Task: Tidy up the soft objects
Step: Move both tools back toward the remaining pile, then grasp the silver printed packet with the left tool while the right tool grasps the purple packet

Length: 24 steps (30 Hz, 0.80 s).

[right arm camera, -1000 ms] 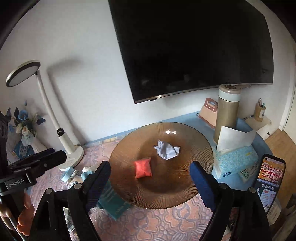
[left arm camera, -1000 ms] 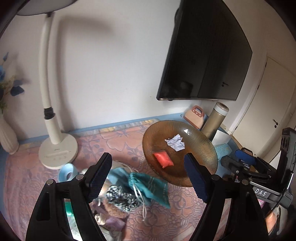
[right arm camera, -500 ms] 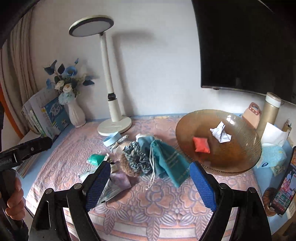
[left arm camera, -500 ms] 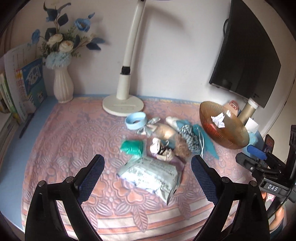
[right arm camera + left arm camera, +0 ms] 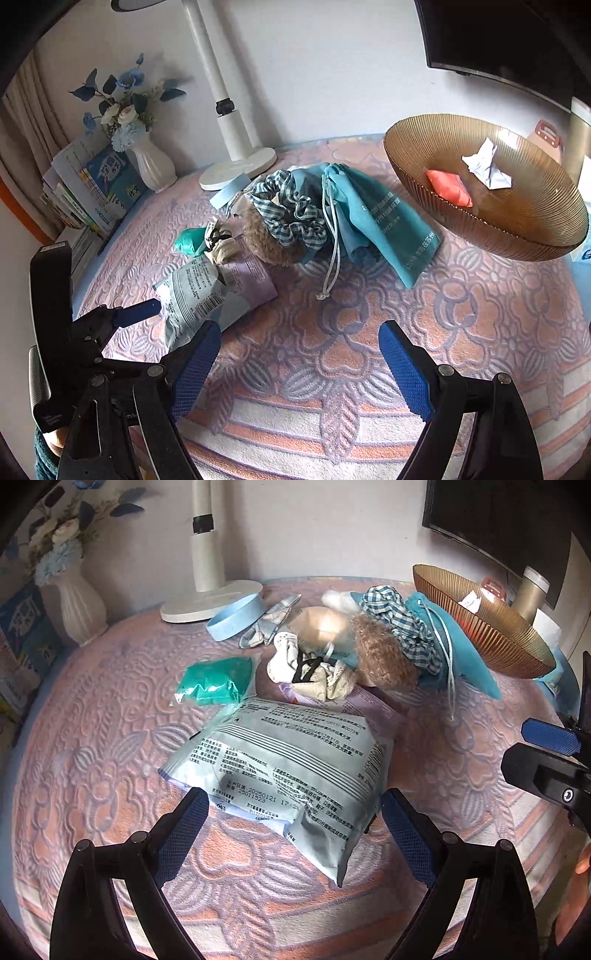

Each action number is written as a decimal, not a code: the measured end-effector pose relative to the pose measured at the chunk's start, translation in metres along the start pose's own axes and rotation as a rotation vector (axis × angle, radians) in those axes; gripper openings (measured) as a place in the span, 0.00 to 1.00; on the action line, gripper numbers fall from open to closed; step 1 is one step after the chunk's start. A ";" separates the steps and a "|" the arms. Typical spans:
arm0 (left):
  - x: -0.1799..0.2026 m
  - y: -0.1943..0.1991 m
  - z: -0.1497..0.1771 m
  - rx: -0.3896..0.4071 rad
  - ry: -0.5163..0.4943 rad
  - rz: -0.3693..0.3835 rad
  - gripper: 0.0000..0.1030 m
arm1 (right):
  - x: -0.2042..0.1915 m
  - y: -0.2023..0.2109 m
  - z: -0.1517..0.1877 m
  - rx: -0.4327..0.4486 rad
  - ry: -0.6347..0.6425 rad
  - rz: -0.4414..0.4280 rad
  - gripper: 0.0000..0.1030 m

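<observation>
A heap of soft things lies mid-table: a grey printed packet [image 5: 295, 753], a green packet [image 5: 214, 681], white cloth [image 5: 310, 668], a brown fuzzy piece [image 5: 384, 657], a checked scrunchie [image 5: 402, 627] and a teal drawstring bag [image 5: 461, 657]. My left gripper [image 5: 293, 797] stands open low over the grey packet, whose near edge lies between the fingers with the pads clear of it. My right gripper [image 5: 299, 328] is open over bare tablecloth, in front of the teal bag [image 5: 376, 218]. The amber bowl [image 5: 517, 240] holds a red pouch [image 5: 448, 186] and crumpled white paper [image 5: 487, 166].
A white lamp base [image 5: 210, 598] and a light-blue ring [image 5: 236, 616] sit behind the heap. A vase of flowers [image 5: 151, 166] and books [image 5: 92, 184] are at the back left. A thermos [image 5: 532, 590] stands behind the bowl, under a wall TV [image 5: 498, 37].
Both views have swung down from the wall and bowl to the table. My left gripper has sunk close over the grey packet with wider jaws. My right gripper has come down in front of the heap.
</observation>
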<state>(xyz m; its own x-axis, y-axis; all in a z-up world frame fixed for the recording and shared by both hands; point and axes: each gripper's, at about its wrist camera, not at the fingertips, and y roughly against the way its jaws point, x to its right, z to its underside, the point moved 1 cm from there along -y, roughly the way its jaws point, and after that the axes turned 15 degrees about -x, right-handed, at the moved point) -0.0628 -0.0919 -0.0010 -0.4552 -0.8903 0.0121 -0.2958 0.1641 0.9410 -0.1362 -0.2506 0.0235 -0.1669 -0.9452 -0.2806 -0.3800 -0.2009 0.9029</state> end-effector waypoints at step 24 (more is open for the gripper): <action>-0.064 0.006 -0.017 -0.019 0.168 0.223 0.91 | -0.047 -0.089 -0.057 -0.123 0.184 -0.027 0.77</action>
<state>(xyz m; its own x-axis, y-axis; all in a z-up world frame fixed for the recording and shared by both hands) -0.0211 -0.0411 0.0095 -0.3608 -0.8914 0.2743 -0.1876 0.3574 0.9149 -0.0431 -0.2030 -0.0250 0.0155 -0.9678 -0.2514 -0.2662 -0.2463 0.9319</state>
